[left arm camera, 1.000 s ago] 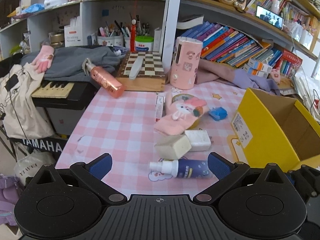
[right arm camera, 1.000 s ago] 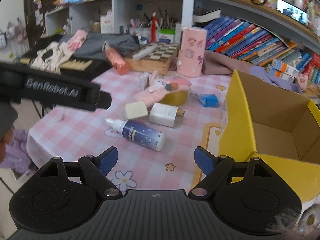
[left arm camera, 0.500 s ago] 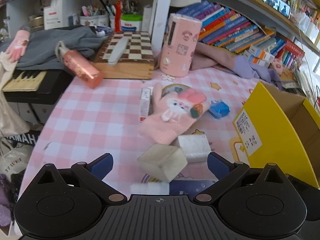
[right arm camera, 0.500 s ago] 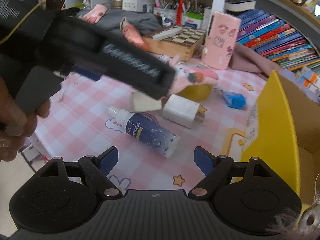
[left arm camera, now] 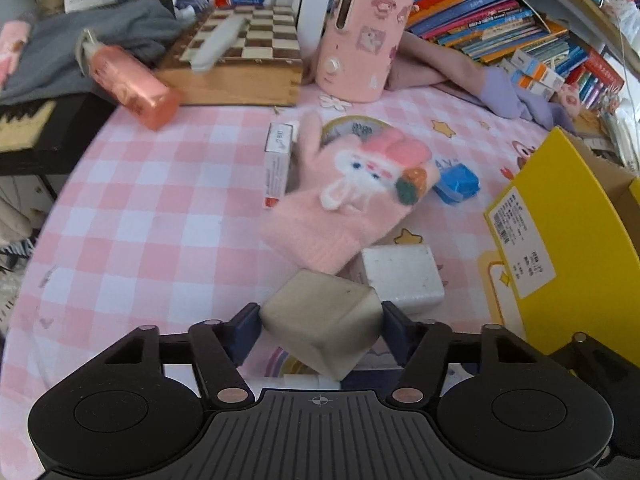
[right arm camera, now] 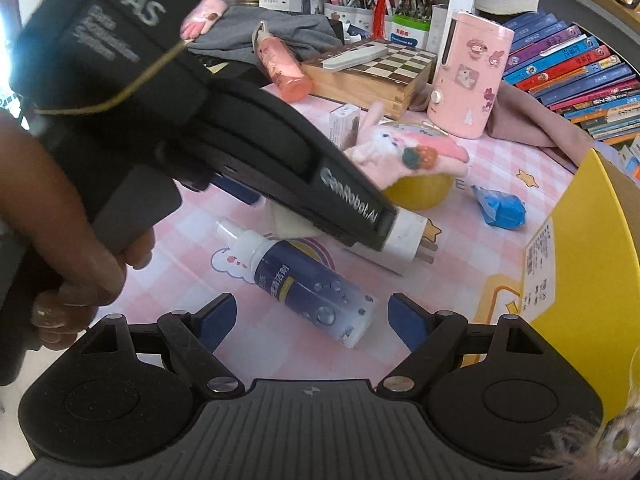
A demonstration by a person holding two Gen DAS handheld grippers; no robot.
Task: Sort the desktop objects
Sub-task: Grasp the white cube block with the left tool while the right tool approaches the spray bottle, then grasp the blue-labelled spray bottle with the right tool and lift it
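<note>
1. Left claw [left arm camera: 320, 326] was closing (not yet fully set) around a beige block [left arm camera: 322, 330]; both blue pads looked to be touching the block's sides, so it was grasping the block, which sat tilted near the table's front edge.
2. Right claw [right arm camera: 310, 322] was released, jaws wide apart, hanging over a blue spray bottle [right arm camera: 300, 286] that lay on its side near the table's front edge; pads stood apart from the bottle, w/ nothing gripped.
3. A white charger [left arm camera: 402, 278] lay just behind the block, touching or nearly so (can't tell which).
4. Pink rabbit glove [left arm camera: 344, 200] sprawled mid-table, its cuff overlapping the charger's far edge and its top lying over a round yellow tin [right arm camera: 420, 188].
5. Small blue object [left arm camera: 456, 182] sat right of the glove, toward the table's right edge.
6. Yellow cardboard box [left arm camera: 560, 240] stood open at the table's right edge.
7. A person's hand [right arm camera: 80, 260] held the left claw's handle.
8. At the back edge: pink cylindrical case [left arm camera: 362, 34] upright, chessboard box [left arm camera: 240, 62] left of it, pink bottle [left arm camera: 128, 84] leaning at the back-left corner.
</note>
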